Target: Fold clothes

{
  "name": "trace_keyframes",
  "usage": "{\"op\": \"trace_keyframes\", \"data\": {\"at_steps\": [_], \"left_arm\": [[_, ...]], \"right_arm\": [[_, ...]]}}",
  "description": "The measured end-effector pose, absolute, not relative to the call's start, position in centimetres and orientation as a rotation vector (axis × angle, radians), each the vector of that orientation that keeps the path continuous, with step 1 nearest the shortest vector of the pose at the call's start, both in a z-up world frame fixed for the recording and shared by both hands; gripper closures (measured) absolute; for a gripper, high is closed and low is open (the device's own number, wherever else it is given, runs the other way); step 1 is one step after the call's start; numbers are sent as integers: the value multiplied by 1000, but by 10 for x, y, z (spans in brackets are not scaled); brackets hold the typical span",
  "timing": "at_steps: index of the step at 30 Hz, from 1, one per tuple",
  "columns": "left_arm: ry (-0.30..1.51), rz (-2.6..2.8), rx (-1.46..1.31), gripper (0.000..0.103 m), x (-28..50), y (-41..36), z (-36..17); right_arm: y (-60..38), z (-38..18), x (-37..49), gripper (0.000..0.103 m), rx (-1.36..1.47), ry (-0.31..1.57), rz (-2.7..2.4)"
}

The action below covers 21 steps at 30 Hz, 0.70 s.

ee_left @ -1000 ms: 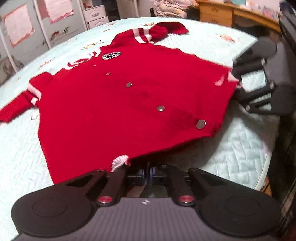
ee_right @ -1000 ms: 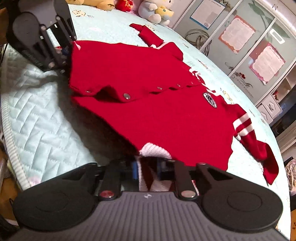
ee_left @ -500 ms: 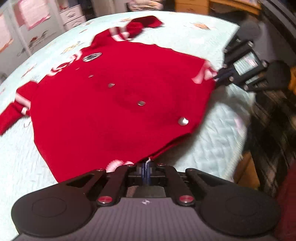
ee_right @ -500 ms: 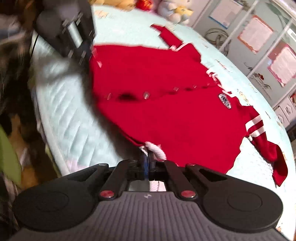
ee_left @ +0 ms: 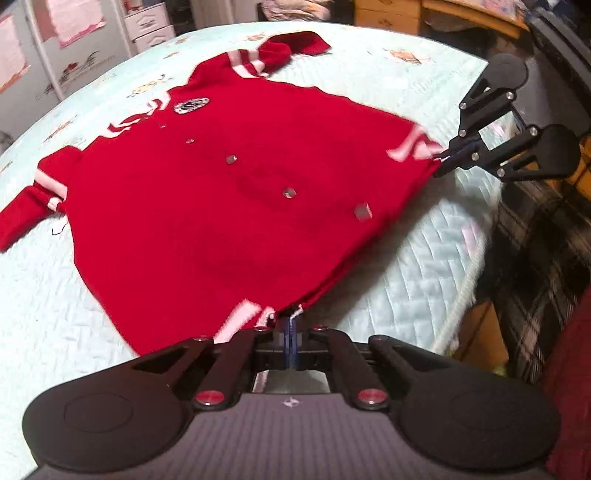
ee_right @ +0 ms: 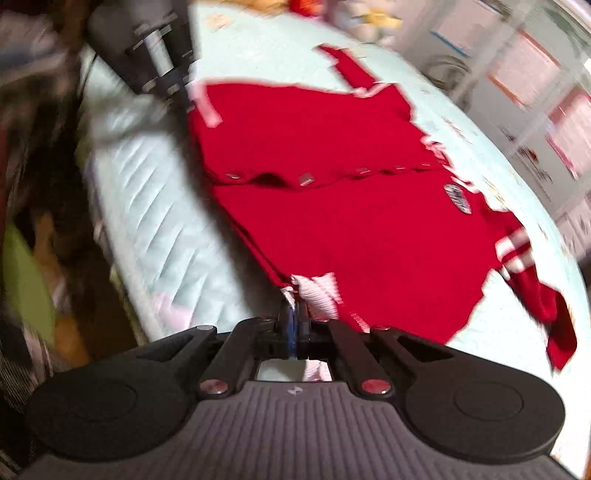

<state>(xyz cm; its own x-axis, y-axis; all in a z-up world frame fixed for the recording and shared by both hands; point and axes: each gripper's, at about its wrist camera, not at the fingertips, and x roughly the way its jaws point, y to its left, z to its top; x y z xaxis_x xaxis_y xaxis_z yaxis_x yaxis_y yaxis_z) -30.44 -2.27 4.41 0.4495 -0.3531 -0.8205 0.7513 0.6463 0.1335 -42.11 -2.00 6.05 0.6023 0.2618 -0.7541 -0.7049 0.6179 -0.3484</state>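
A: Your left gripper (ee_left: 291, 328) is pinched tight on one bottom corner of the red cardigan (ee_left: 207, 206), right at the white striped hem, its jaws pressed together with only the knit between them.

B: And your right gripper (ee_right: 293, 317) matches it, clamped on the opposite hem corner. From the left wrist view you can see that same gripper (ee_left: 448, 160) off to the side, nipping the white-striped edge.

A: The hem edge runs taut between your two grips, lifted off the quilted bedspread (ee_left: 413, 280) at the near end.

B: The rest of the cardigan lies face up on the bed: a row of silver snaps (ee_left: 289, 192) running up the middle, a round badge (ee_left: 191, 105) near the collar.

A: Both sleeves are spread outward, one striped cuff (ee_left: 48, 188) lying on the bedspread at one side, the other sleeve (ee_left: 284, 51) bunched at the far end.

B: The right wrist view is heavily smeared (the edges are just streaks), but you can make out the front placket gaping a little between snaps (ee_right: 306, 180).

A: Beyond the bed, white cabinet doors (ee_left: 74, 33) with pink panels, and a wooden desk (ee_left: 424, 14) at the far side.

B: Plush toys (ee_right: 365, 18) sit at the far end of the bed, too blurred to describe.
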Motion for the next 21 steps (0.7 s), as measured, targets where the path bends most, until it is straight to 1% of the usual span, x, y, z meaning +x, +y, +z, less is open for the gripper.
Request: {"op": "trace_keyframes", "data": {"at_steps": [3,5,6,7,8,9,11,15,16,19,21], "left_arm": [[835,-702,538,103,-309,-31,32],[810,-703,556,103,-313,-38,31],[800,-709,573,99,-315,-41,31],[784,-709,605,96,-319,-45,29],[768,-710,639,96,-322,-48,28],[758,-709,656,96,-322,-49,26],[753,-704,645,94,-321,-51,26],[741,-717,619,91,-316,-52,26],[734,-722,625,89,-317,-56,26],[709,-752,643,76,-319,-66,27],[695,-767,657,76,-319,-73,25]], "right_arm": [[-12,40,-433,103,-738,716,605],[-10,40,-434,103,-692,696,582],[-9,44,-435,103,-674,677,583],[-7,45,-436,98,-680,662,588],[-2,42,-438,88,-716,650,599],[2,39,-440,86,-751,639,609],[7,35,-440,85,-800,612,619],[13,36,-434,81,-779,593,600],[14,35,-434,79,-778,586,596],[21,32,-435,78,-811,562,591],[26,31,-436,78,-832,549,595]]}}
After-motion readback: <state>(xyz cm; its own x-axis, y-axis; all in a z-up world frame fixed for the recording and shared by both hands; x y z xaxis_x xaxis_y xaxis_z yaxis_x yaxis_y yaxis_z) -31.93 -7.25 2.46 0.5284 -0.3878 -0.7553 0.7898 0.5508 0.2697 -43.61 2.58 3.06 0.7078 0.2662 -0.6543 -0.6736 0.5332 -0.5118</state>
